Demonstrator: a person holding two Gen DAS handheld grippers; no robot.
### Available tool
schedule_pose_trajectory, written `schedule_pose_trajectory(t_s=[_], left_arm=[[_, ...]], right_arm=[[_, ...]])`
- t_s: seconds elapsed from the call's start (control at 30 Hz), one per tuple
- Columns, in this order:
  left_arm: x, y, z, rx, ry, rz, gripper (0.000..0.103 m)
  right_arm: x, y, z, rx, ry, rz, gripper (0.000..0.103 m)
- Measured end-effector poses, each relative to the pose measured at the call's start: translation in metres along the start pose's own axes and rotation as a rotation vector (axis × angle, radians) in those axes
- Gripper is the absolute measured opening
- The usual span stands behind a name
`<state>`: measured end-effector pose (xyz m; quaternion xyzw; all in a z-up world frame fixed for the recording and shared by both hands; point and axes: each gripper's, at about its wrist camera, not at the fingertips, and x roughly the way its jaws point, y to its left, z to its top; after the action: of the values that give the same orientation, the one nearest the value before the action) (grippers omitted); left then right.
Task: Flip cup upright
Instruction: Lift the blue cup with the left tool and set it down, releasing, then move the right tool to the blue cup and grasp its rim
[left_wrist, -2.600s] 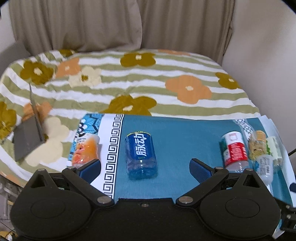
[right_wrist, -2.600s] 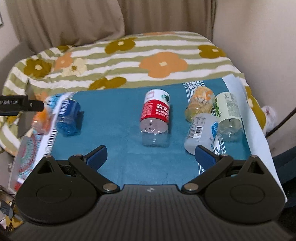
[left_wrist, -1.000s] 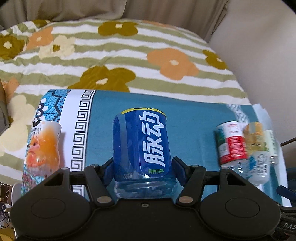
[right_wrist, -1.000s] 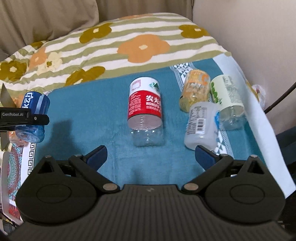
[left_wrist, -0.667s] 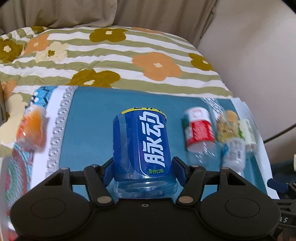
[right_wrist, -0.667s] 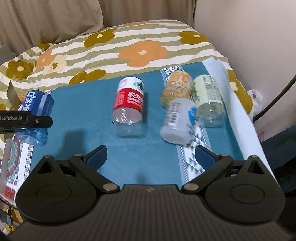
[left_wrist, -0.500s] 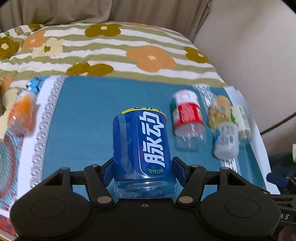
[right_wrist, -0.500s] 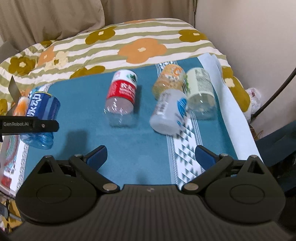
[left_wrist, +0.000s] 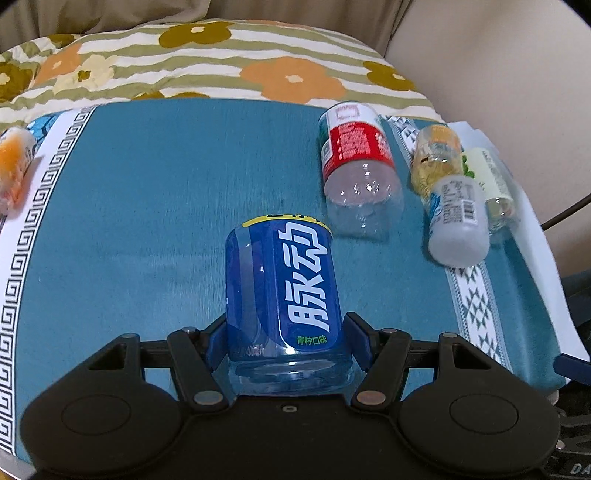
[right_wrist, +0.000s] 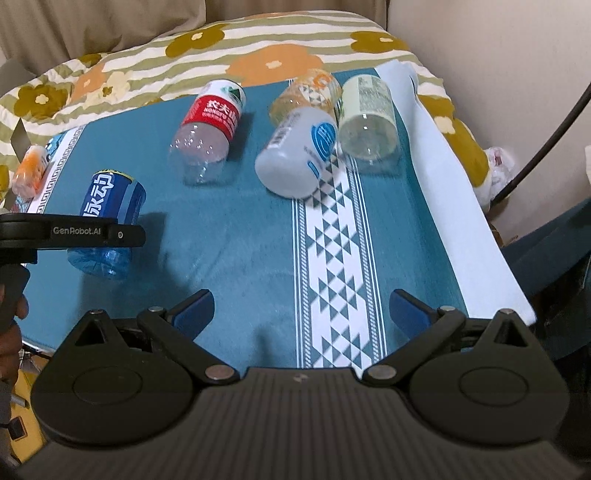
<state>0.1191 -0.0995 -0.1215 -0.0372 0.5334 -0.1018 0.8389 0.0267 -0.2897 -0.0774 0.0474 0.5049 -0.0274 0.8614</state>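
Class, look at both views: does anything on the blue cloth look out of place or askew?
Yes. Four cut-bottle cups lie tipped on their sides: the red-label cup, orange cup, white cup and green-label cup, the last three bunched together. The left gripper holds the blue cup.

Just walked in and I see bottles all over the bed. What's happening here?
A person with a gripper in each hand is handling cut-bottle cups on a teal mat. The left gripper is clamped on the blue cup, held tilted above the mat. The right gripper is open and empty. The red-labelled cup and others lie on their sides.
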Motion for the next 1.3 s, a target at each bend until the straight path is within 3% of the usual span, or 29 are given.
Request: schedule_pose_trajectory(t_s=[0.23,0.3,0.37,0.43,0.8,1.1,1.3], left_arm=[[0.007,-0.002,-0.008,-0.002,0.01,0.021,0.069],[0.007,-0.002,-0.01,-0.003,0.007,0.025,0.074],[0.007,-0.001,-0.011,-0.009,0.007,0.029,0.09],[0.006,-0.001,-0.012,-0.012,-0.003,0.024,0.094],[-0.022,-0.012,-0.016,0.015,-0.058,0.053,0.099],[-0.094,-0.001,-0.031,-0.02,-0.116,0.108,0.103],[-0.119,0.038,-0.043,-0.063,-0.129,0.116,0.103]], right_arm=[[0.001,-0.006,-0.006,-0.003,0.004,0.002,0.103],[0.0,-0.007,-0.006,0.0,0.001,0.002,0.103],[-0.001,-0.008,-0.007,0.006,-0.001,0.005,0.103],[-0.001,-0.009,-0.009,0.01,-0.002,0.008,0.103],[-0.021,-0.016,-0.015,0.012,-0.043,0.002,0.103],[-0.044,0.0,0.026,-0.057,-0.074,0.083,0.103],[-0.026,0.034,0.061,-0.067,0.017,0.219,0.103]])
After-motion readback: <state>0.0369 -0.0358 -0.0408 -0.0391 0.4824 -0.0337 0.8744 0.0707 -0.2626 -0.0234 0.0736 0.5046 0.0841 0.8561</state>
